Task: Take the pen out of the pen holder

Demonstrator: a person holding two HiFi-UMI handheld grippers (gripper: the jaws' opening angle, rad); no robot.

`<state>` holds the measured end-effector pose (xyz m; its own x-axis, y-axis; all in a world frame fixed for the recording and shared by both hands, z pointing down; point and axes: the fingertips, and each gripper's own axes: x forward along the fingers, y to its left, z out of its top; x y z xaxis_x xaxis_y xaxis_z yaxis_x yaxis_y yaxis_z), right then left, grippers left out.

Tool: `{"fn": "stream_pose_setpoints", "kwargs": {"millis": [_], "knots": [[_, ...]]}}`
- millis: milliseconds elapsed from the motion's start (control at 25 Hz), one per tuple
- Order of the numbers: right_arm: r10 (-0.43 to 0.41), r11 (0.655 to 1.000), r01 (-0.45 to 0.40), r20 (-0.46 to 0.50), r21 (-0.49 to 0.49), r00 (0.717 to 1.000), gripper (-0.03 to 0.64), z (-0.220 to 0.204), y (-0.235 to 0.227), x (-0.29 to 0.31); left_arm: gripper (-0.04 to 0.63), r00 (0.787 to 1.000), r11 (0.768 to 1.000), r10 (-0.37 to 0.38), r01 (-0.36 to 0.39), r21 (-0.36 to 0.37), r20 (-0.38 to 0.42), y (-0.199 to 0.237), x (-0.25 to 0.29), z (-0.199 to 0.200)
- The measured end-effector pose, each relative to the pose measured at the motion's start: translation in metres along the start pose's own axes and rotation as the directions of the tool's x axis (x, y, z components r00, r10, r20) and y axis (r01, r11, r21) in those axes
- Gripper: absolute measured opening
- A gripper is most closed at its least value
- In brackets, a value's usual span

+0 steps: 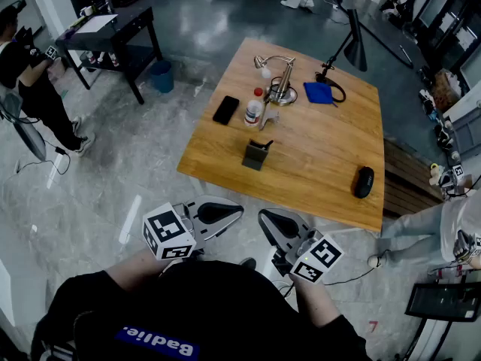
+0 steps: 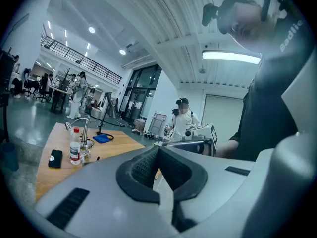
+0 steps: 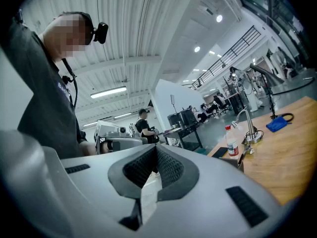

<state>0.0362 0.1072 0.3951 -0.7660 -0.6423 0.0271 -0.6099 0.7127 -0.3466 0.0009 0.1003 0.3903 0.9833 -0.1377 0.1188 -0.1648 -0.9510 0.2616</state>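
The pen [image 1: 265, 145] stands in the pen holder [image 1: 255, 156], a small dark box near the middle of the wooden counter [image 1: 323, 153]. The pen leans, and only its upper end shows above the rim. It looks slim and dark. It is probably light, stiff and smooth, so it could slip or swivel between the pads if pinched near its very tip. The best place to grip is likely the exposed shaft just above the rim, with the pull running along the pen's own lean. The holder also looks light and could tip or lift with the pen, so steadying it with the other hand may help.

Just beyond the holder stand a white bottle [image 1: 254, 111] with a red cap and a black phone [image 1: 225, 110]. Beside them is a silver desk lamp [image 1: 279, 81], then a blue cloth [image 1: 319, 92] and a black lamp [image 1: 350, 45]. A black mouse [image 1: 364, 181] lies well apart, near the right edge.

Both grippers are held off the counter's near edge, well short of the holder. The left gripper [image 1: 234, 211] has its jaws together with nothing between them. The right gripper [image 1: 264, 218] is likewise closed and empty. Either would have to open before taking the pen.
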Motion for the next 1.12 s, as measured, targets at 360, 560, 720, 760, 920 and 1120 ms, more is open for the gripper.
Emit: {"fn": "stream_pose_setpoints", "kwargs": {"millis": [360, 560, 720, 760, 920, 1120], "knots": [[0.005, 1.000, -0.005, 0.004, 0.018, 1.000, 0.005, -0.002, -0.004, 0.000, 0.000, 1.000, 1.000, 0.004, -0.004, -0.003, -0.004, 0.002, 0.003, -0.002], [0.026, 0.999, -0.026, 0.017, 0.023, 1.000, 0.006, 0.001, -0.006, 0.000, 0.000, 1.000, 1.000, 0.006, -0.006, -0.006, -0.005, 0.004, 0.010, -0.001], [0.033, 0.999, -0.033, 0.011, 0.019, 0.999, 0.006, 0.002, -0.011, -0.003, 0.000, 1.000, 1.000, 0.014, -0.014, -0.005, -0.007, 0.003, 0.018, 0.000], [0.035, 0.999, -0.035, 0.007, 0.019, 0.999, 0.006, 0.001, -0.013, -0.005, 0.000, 1.000, 1.000, 0.018, -0.018, -0.005, -0.007, 0.002, 0.021, 0.000], [0.053, 0.998, -0.053, -0.004, 0.018, 0.999, 0.006, 0.001, -0.023, -0.016, 0.000, 0.999, 0.999, 0.048, -0.048, -0.007, -0.004, -0.001, 0.034, -0.002], [0.080, 0.997, -0.080, -0.023, 0.018, 0.996, 0.006, -0.001, -0.037, -0.028, 0.000, 0.996, 0.996, 0.092, -0.091, -0.016, 0.009, -0.002, 0.049, -0.005]]}}
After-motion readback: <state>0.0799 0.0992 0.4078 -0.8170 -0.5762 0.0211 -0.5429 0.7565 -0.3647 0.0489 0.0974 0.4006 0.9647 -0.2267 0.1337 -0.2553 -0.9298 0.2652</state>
